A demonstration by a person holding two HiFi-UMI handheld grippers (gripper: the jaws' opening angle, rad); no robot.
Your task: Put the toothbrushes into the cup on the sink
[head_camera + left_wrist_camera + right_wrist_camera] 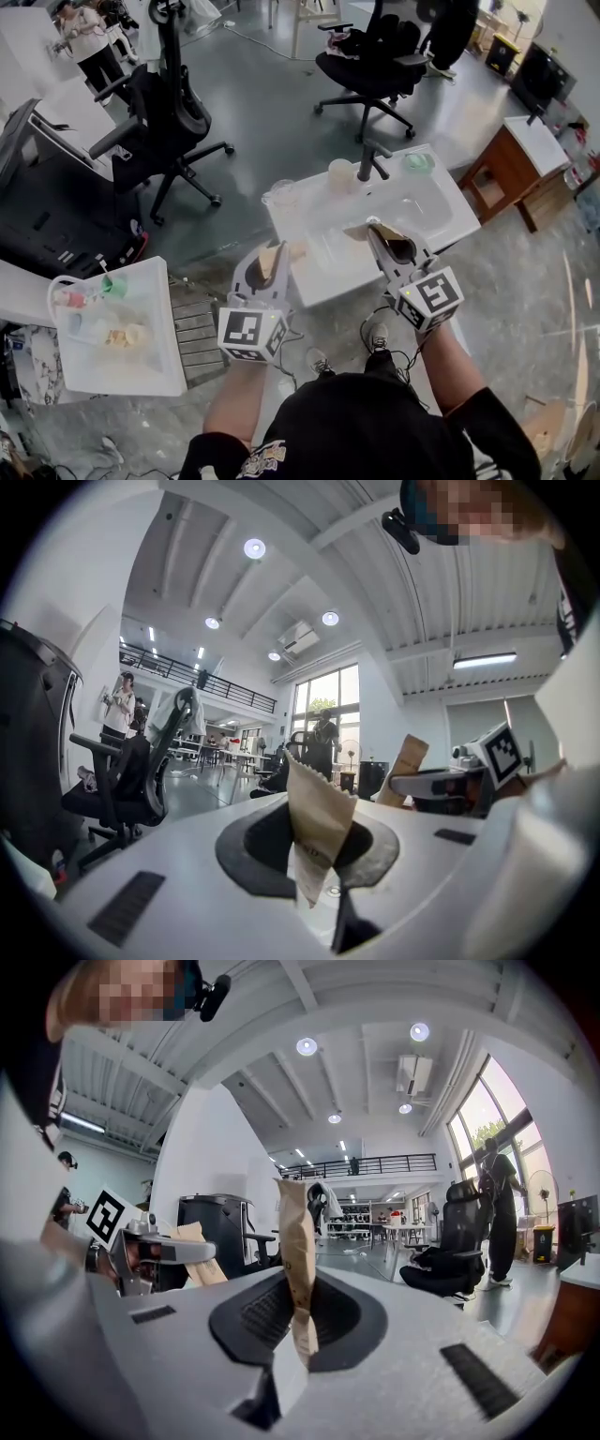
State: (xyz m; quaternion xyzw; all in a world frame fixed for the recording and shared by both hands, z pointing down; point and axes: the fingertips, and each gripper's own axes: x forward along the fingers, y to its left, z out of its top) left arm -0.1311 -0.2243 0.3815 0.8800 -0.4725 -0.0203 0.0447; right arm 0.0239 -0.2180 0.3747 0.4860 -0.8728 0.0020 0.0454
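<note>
Two grippers were in view, the left gripper (274,249) and the right gripper (377,228), and two brown paper wrappers, the left wrapper (317,819) and the right wrapper (297,1260). There were two black office chairs, the near chair (167,117) and the far chair (375,58), one sink (442,214), one faucet (368,159), one beige cup (340,175) and one clear glass (281,195)

legible text: none | print on paper wrapper (317,829): too blurred

The sink (431,211) is gleaming glossy white, its faucet (372,159) looking dark matt metal; right of the sink a cabinet (502,178) is showing reddish-brown wood. The matt grey plastic left gripper (315,847) and right gripper (300,1324) are pinching a left packet (319,803) and right packet (296,1232) of creased brown paper
</note>
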